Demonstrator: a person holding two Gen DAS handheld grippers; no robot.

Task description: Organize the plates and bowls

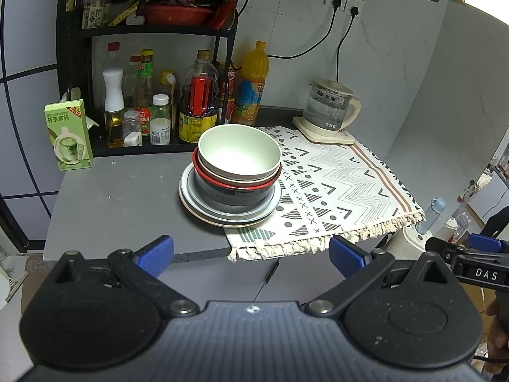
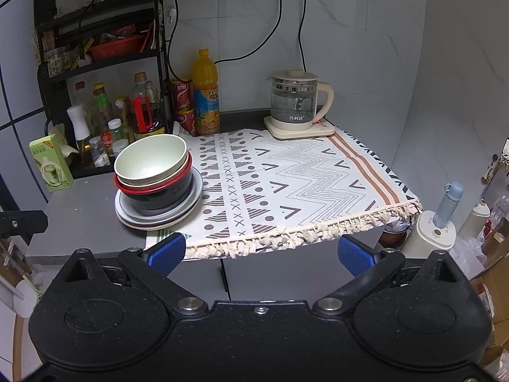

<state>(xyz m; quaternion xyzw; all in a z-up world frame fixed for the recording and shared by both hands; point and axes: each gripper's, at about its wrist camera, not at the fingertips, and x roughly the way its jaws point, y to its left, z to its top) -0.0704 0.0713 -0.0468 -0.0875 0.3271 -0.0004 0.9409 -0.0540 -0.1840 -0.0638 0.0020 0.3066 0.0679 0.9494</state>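
Note:
A pale green bowl [image 1: 239,154] sits on top of nested bowls, with a red-rimmed black bowl [image 1: 235,192] beneath, all stacked on grey and beige plates [image 1: 222,215] on the grey counter [image 1: 121,197]. The same stack shows in the right wrist view, with the green bowl [image 2: 151,159] and the plates [image 2: 159,216] at the left. My left gripper [image 1: 251,254] is open and empty, in front of the counter edge, short of the stack. My right gripper [image 2: 261,253] is open and empty, in front of the cloth's fringe. The right gripper [image 1: 470,254] also shows at the right edge of the left wrist view.
A patterned cloth [image 2: 302,184] covers the counter's right half. A glass kettle [image 2: 297,102] stands at its back. Bottles [image 1: 197,98] fill a black rack [image 1: 76,31] at the back left. A green box [image 1: 68,135] stands at the left. An orange juice bottle [image 2: 206,92] stands beside cans.

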